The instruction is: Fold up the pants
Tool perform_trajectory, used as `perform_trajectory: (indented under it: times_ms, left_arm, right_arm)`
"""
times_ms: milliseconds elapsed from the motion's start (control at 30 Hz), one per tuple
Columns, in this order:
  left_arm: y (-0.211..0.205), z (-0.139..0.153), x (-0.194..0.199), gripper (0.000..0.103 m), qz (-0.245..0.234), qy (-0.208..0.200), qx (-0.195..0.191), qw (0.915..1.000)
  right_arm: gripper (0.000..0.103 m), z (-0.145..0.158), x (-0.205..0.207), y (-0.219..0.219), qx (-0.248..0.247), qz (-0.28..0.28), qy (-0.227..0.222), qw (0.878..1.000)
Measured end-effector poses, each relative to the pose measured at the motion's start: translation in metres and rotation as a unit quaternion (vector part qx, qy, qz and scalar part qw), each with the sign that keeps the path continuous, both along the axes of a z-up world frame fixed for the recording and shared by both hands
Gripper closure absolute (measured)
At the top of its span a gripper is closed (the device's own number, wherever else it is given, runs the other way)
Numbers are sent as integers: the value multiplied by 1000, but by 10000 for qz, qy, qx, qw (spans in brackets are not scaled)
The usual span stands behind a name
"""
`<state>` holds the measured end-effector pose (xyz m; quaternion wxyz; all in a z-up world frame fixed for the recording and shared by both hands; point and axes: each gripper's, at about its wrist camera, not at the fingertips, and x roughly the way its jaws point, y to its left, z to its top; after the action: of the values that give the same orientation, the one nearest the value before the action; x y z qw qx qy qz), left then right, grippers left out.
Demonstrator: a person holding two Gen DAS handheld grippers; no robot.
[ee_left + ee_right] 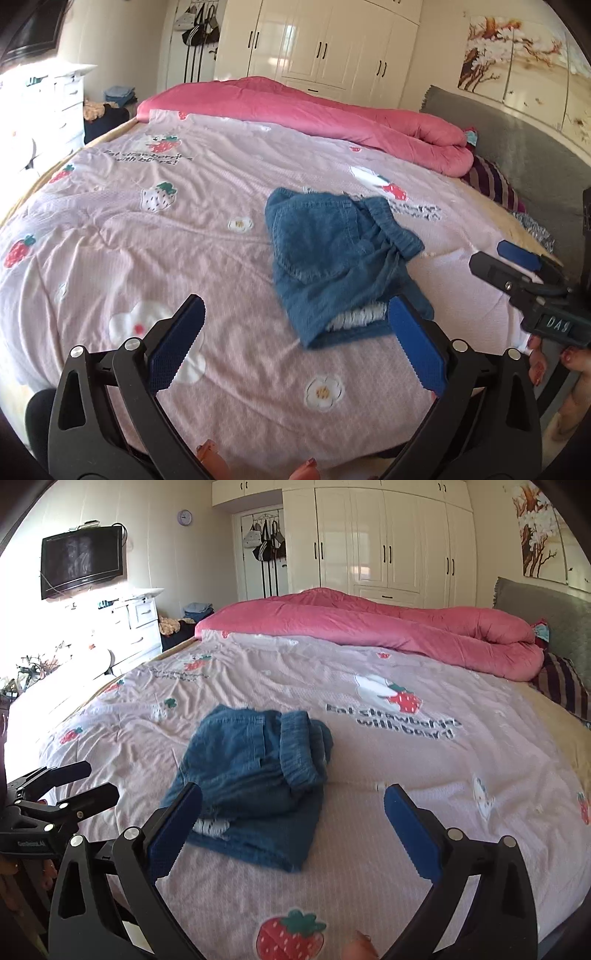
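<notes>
The blue pants [340, 258] lie folded in a compact bundle on the pink bedspread [147, 240], ahead of both tools. The left gripper [295, 325] is spread wide, holding nothing. The right gripper [293, 812] is likewise fully spread and empty.

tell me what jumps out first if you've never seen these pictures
A folded blue pair of pants lies mid-bed on a pale pink strawberry-print cover. Behind it, a bright pink quilt is bunched along the far edge. Both tools, left and right, stand open and empty.
</notes>
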<state>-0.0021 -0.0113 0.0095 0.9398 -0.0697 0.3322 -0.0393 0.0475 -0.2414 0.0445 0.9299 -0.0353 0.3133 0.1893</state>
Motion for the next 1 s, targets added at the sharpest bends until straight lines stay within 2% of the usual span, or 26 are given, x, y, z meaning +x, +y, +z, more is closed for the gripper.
perform_trajectory:
  times_ms: [400,800,1000]
  left_arm:
    - [-16,-41,-24,9,-141,478,249,9984]
    - [-20,-51,-34,9,-35,634,177,9978]
    - [-19,-54,-34,9,30,669,210,9975]
  right_arm:
    - [5,-33,-23,-8,-71,-122,307,9994]
    - [5,-65,-42,-20,-87,-296,535,9981]
    - [5,-66,-44,-17,-167,-250,485,9984]
